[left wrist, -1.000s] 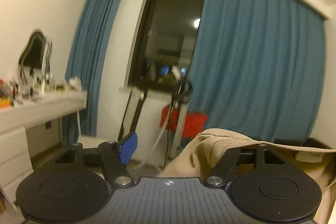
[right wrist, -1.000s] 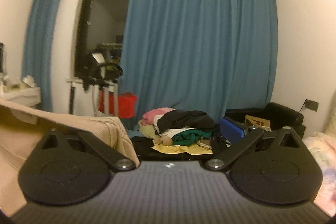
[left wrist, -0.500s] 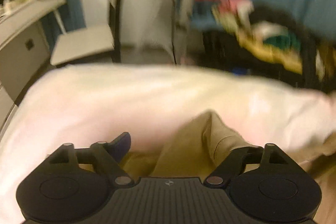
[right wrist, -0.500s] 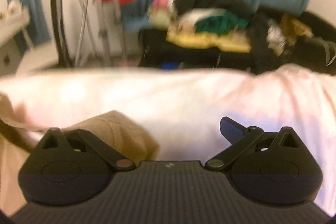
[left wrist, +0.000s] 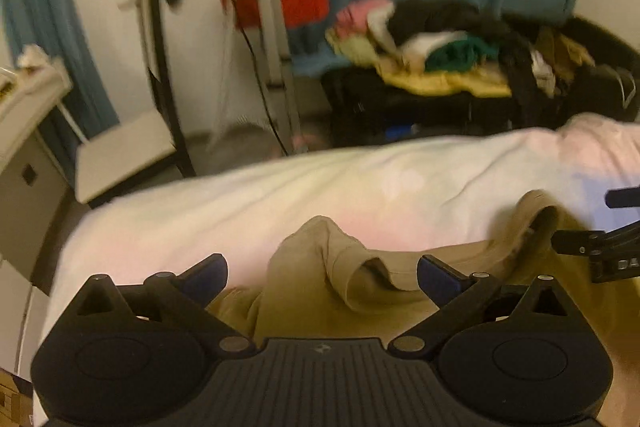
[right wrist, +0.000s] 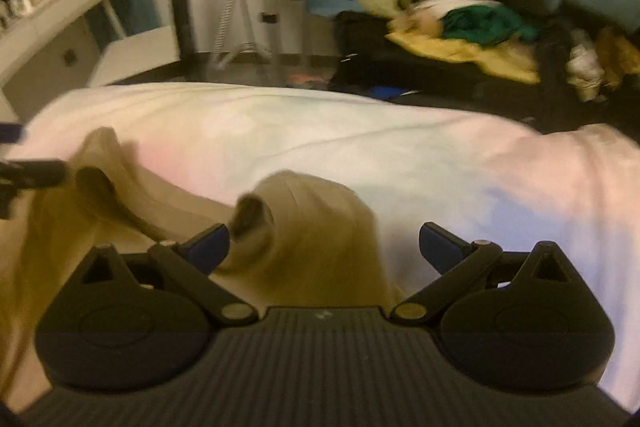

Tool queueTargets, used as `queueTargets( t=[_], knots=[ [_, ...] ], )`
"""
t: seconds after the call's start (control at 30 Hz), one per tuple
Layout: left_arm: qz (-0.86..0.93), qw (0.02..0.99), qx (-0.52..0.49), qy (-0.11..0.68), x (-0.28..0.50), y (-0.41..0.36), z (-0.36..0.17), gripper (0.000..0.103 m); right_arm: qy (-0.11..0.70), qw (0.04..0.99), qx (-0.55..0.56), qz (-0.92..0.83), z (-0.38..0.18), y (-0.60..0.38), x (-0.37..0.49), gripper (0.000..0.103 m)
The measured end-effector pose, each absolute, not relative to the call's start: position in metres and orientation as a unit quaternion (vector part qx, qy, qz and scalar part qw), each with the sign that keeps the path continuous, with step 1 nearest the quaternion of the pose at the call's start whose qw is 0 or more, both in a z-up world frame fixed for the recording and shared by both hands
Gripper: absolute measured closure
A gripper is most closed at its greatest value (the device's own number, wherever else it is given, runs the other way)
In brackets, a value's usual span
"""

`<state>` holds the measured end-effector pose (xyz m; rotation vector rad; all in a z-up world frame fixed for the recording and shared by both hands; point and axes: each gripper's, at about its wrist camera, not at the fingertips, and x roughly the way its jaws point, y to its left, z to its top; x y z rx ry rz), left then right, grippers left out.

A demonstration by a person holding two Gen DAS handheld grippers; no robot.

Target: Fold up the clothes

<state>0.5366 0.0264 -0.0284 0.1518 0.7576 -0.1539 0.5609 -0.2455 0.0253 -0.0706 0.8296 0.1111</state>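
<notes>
My left gripper (left wrist: 322, 273) stood with its jaws spread wide, nothing between them, hovering just above the tan garment (left wrist: 360, 291), and my right gripper (right wrist: 324, 243) was likewise spread apart and empty over the same cloth. The tan garment lay on the white bed (right wrist: 360, 139), bunched at the near edge of the bedding, with a ribbed cuff or hem humped up beside my left gripper and a second hump, perhaps a sleeve opening, rising between the fingers of my right. From the right wrist view I could see the tip of my other gripper off to the left of the garment, so the two tools flanked it. The cloth was rumpled, not squared into any neat packet; no clean fold line showed, and blur hid much of its outline. I judged that the folding of this piece was not finished: it still wanted spreading flat and its edges brought together. Beyond the far edge of the bed, a heap of clothes (left wrist: 440, 55) in pink, green, yellow and black sat unfolded on dark furniture, so more work seemed to remain there too.
</notes>
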Motion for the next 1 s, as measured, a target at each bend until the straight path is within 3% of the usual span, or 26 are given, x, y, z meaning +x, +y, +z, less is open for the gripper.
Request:
queueTargets(
  t=[0.6, 0.8, 1.0],
  knots=[
    [-0.04, 0.97, -0.067, 0.229, 0.147, 0.099, 0.066, 0.001, 0.199, 0.973, 0.087, 0.076, 0.137, -0.237, 0.232, 0.0],
    [-0.036, 0.961, -0.147, 0.231, 0.101, 0.127, 0.092, 0.003, 0.171, 0.978, 0.096, 0.074, 0.164, -0.233, 0.159, 0.0],
    [-0.027, 0.927, -0.273, 0.257, 0.1, 0.164, 0.081, 0.006, 0.185, 0.962, 0.176, 0.093, 0.144, -0.25, 0.121, 0.0]
  ],
)
